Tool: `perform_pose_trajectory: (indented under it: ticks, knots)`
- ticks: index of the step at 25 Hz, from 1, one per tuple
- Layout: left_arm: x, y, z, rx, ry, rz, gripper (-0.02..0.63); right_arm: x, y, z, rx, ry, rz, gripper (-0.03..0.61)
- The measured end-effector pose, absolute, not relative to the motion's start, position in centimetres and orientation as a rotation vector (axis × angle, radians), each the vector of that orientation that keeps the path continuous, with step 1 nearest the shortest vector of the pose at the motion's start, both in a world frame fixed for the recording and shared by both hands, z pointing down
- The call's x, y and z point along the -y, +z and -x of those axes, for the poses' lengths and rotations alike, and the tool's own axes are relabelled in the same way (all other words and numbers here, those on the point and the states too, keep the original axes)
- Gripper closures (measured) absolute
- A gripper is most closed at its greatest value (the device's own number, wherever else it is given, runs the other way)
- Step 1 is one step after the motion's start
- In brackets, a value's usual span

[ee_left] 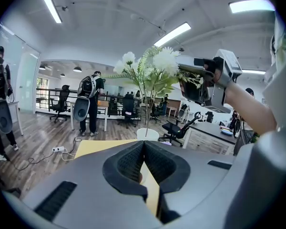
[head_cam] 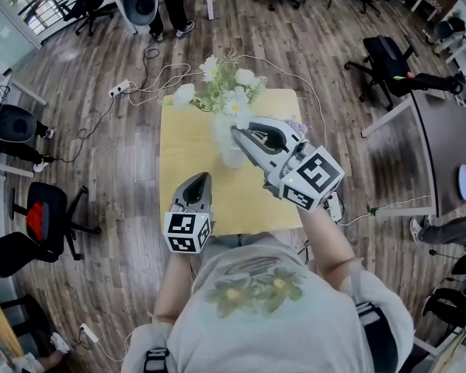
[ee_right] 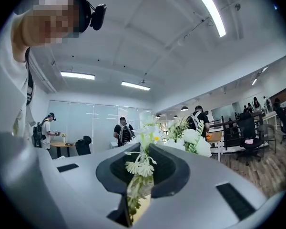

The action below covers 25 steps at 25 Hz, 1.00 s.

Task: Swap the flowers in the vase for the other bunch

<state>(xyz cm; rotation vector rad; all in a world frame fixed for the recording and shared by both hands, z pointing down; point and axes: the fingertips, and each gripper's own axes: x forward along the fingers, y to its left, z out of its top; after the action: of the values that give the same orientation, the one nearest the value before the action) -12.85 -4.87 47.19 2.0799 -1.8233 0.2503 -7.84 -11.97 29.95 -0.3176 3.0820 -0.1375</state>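
Observation:
A bunch of white flowers (head_cam: 224, 90) with green leaves stands over the white vase (head_cam: 227, 148) on the yellow table (head_cam: 186, 142). My right gripper (head_cam: 238, 134) is shut on the stems just above the vase; in the right gripper view the stems (ee_right: 139, 175) are pinched between its jaws. In the left gripper view the white flowers (ee_left: 155, 66) rise from the vase (ee_left: 148, 134), and their thin stems still reach into its mouth. My left gripper (head_cam: 199, 180) hovers shut and holding nothing near the table's front edge. The other bunch, pale purple (head_cam: 297, 123), lies on the table, mostly hidden behind my right gripper.
White cables (head_cam: 151, 80) and a power strip (head_cam: 119, 88) lie on the wooden floor behind the table. Office chairs (head_cam: 43, 216) stand at the left. A dark desk (head_cam: 443, 146) is at the right. People stand in the background of both gripper views.

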Motion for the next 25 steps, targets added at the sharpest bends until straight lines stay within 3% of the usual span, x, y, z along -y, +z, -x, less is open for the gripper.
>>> perform_pose_trajectory:
  ticks: [25]
  knots:
    - [3.0, 47.1, 13.7, 1.851, 0.239, -2.06, 0.595, 8.4, 25.3, 7.8, -2.996, -0.176, 0.232, 0.503]
